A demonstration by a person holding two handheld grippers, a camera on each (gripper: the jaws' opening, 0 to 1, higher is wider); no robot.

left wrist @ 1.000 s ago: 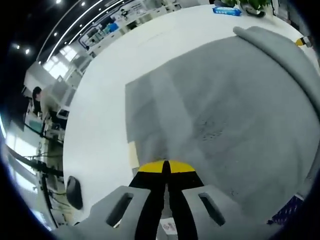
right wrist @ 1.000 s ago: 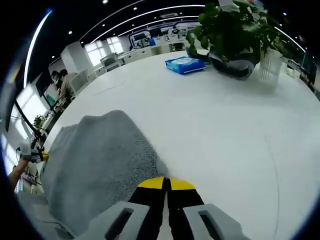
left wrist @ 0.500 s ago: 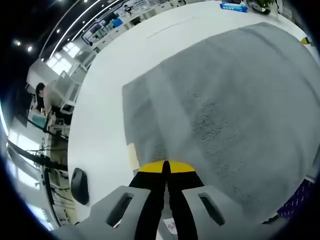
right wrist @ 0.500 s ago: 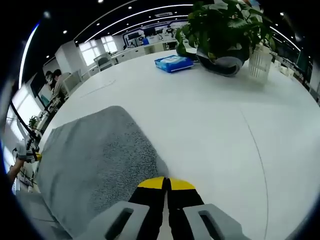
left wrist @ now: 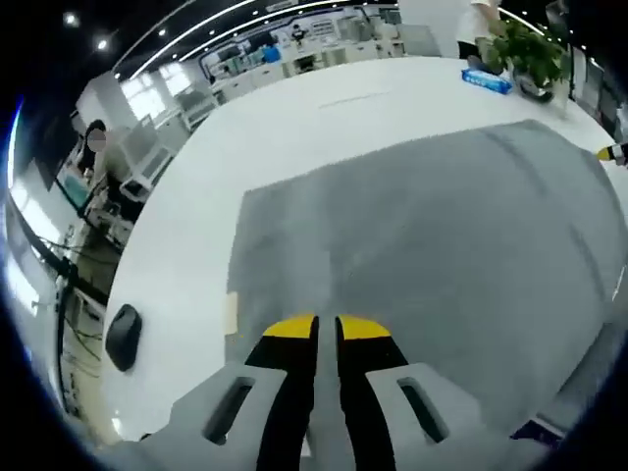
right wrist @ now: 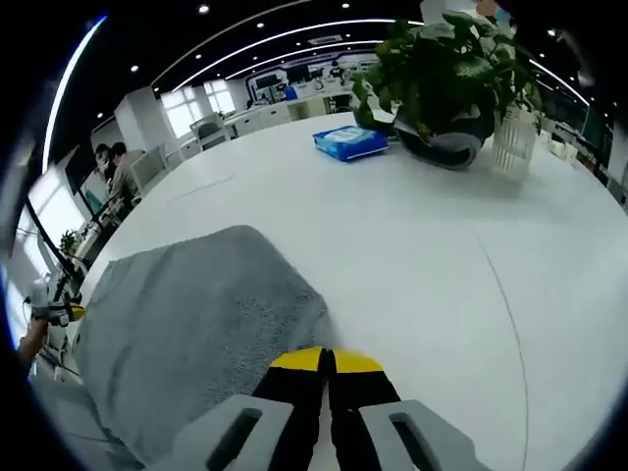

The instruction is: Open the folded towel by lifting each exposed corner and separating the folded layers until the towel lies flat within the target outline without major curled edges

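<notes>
Since a second ago the towel's (left wrist: 422,245) raised far fold is lying down, so we are seeing it flat on the table (left wrist: 196,226) ahead of our left claw (left wrist: 326,329), whose jaws are now parting slightly at the near edge. Our right claw (right wrist: 326,361) is staying pressed together at a rounded towel corner (right wrist: 196,314), with a plant (right wrist: 442,69) and blue pack (right wrist: 350,141) far ahead.

Open-plan office: rows of desks (right wrist: 257,116), ceiling light strips (right wrist: 294,27), seated people (right wrist: 116,175)
</notes>
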